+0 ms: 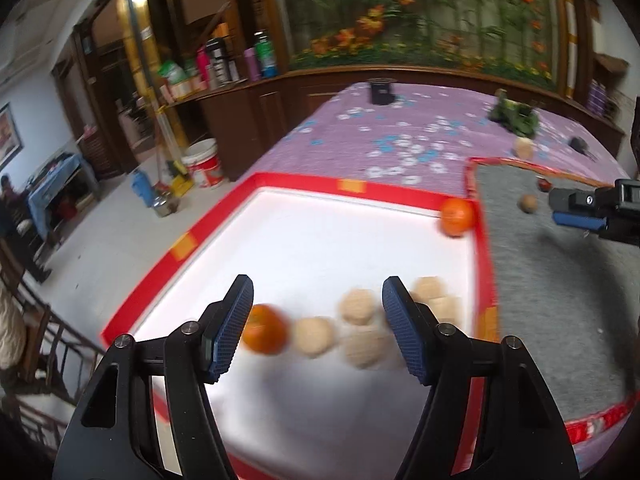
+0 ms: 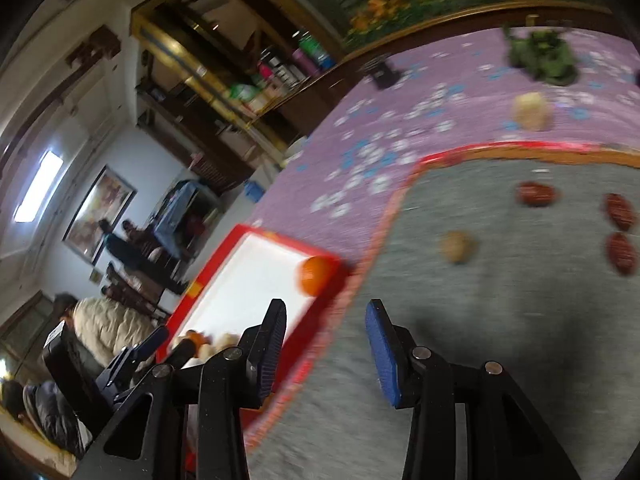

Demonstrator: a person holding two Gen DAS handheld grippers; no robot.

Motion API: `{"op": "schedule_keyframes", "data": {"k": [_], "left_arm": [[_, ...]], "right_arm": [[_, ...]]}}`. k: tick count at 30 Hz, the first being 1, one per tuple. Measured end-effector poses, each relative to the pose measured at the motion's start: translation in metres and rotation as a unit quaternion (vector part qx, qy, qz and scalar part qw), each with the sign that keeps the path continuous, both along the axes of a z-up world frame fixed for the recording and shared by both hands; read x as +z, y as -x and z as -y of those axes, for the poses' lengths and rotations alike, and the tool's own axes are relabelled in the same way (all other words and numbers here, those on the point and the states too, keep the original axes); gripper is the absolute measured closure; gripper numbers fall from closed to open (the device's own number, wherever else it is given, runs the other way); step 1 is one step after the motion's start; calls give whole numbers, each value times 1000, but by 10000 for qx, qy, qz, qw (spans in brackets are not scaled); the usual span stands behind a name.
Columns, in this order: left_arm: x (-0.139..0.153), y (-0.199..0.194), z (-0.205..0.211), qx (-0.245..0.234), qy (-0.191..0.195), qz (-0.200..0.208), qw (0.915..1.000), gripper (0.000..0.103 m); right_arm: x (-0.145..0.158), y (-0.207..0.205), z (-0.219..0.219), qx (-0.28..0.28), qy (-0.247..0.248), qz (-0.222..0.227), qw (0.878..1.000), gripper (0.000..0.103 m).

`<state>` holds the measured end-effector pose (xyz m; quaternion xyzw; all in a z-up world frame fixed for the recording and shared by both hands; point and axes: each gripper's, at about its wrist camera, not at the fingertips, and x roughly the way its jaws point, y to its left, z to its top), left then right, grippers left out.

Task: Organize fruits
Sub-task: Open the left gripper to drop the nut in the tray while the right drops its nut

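Left wrist view: a white tray [image 1: 320, 248] with a red taped rim lies on a purple floral cloth [image 1: 360, 140], beside a grey felt-like mat [image 1: 560, 320] edged in red. The left hand-held gripper [image 1: 318, 304], its pads blue and ribbed, stands with jaws apart and nothing pressed between them; beyond and below it lie a blurred orange fruit [image 1: 266, 330] and a cluster of pale, faceted round fruits [image 1: 360, 328]. A second orange fruit [image 1: 458, 216] rests in the tray's far right corner.

Right wrist view: the right hand-held gripper [image 2: 326, 336] hangs over the mat, jaws moderately apart and empty. Only this view shows three dark red oval fruits [image 2: 536, 194] clearly; a tan round fruit [image 2: 458, 246] lies on the mat, another pale one [image 2: 530, 112] on the cloth.
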<state>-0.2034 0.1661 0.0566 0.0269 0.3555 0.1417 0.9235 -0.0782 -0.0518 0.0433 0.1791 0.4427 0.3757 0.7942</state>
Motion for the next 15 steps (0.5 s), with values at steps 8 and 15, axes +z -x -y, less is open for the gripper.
{"op": "schedule_keyframes", "data": {"k": [8,15], "left_arm": [[15,-36,73,-1052,-146,-26,9943,35],[19,-72,111,-1543,-134,-218,9877,35]], "right_arm": [[-7,-23,128,-1308,501,-73,9901,63],[-14,-57,117,-1138,1378,-59,9839,63]]}}
